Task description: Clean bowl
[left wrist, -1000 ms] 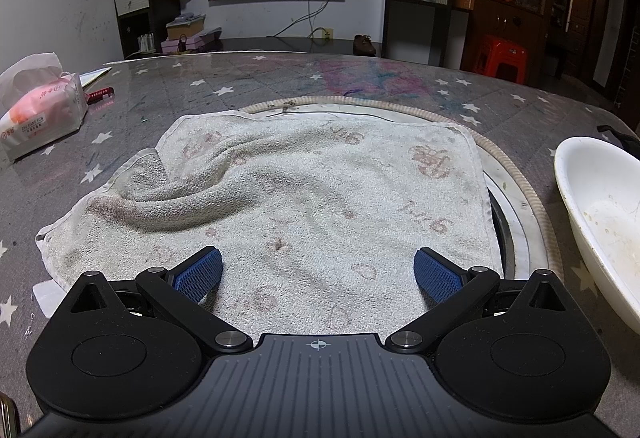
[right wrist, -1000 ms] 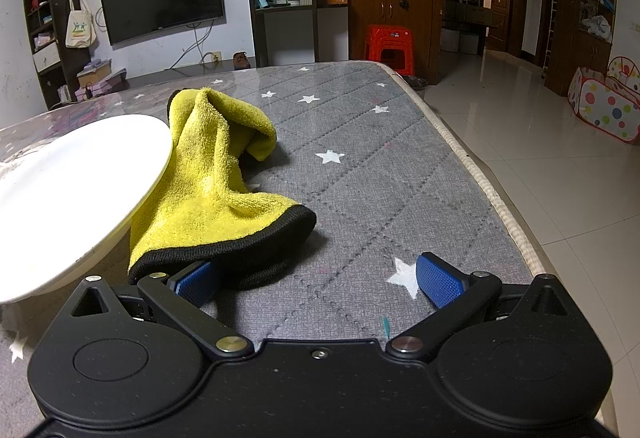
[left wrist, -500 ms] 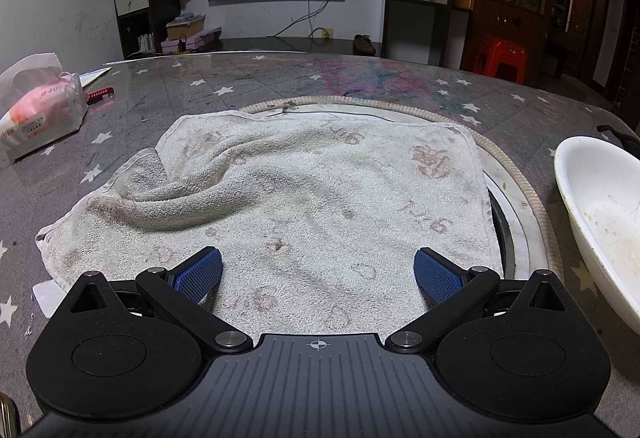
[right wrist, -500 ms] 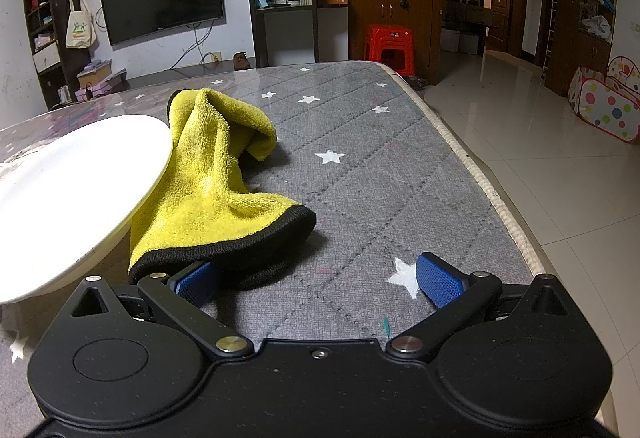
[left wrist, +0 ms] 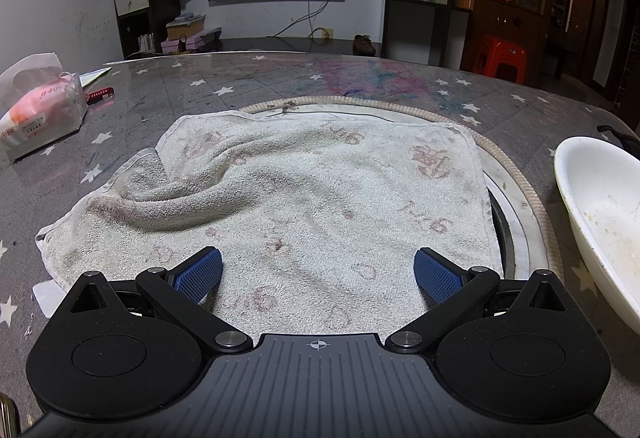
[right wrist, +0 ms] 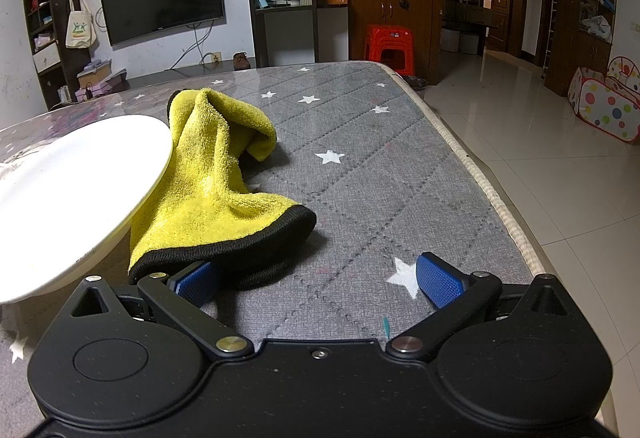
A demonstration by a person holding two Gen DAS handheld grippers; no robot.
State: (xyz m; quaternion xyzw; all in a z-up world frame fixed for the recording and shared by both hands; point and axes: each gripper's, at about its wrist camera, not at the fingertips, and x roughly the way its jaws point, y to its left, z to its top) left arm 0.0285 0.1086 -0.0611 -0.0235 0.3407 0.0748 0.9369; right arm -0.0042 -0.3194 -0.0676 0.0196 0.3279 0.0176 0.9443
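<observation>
the table (left wrist: 280,78) lay grey and starred under both my grippers, nothing lifted off it. the towel (left wrist: 312,190) was spread flat right ahead of my left gripper (left wrist: 318,272), stained and rumpled on its left side, half over the round inset ring. the bowl (left wrist: 600,206) sat at the right edge of that view, apart from the towel, white, with brownish smears on its inner wall. from my right side the same bowl (right wrist: 72,190) filled the left of the picture, its rim overhanging the yellow cloth (right wrist: 212,182), which lay bunched just beside it, black hem nearest me.

my left gripper stood wide, empty, pads over the towel's near edge. my right gripper (right wrist: 318,278) was spread wide too, gripping nothing; its left pad was tucked at the cloth's hem, whether touching i could not tell.

step in hand, i judged: take the cloth with my right, steady the bowl with my left. to do it well i needed to shift my right leftward so the thick hem sat between both pads, bite deep into the fold so it would not slip, and bring my left to the bowl's rim before any wiping.
</observation>
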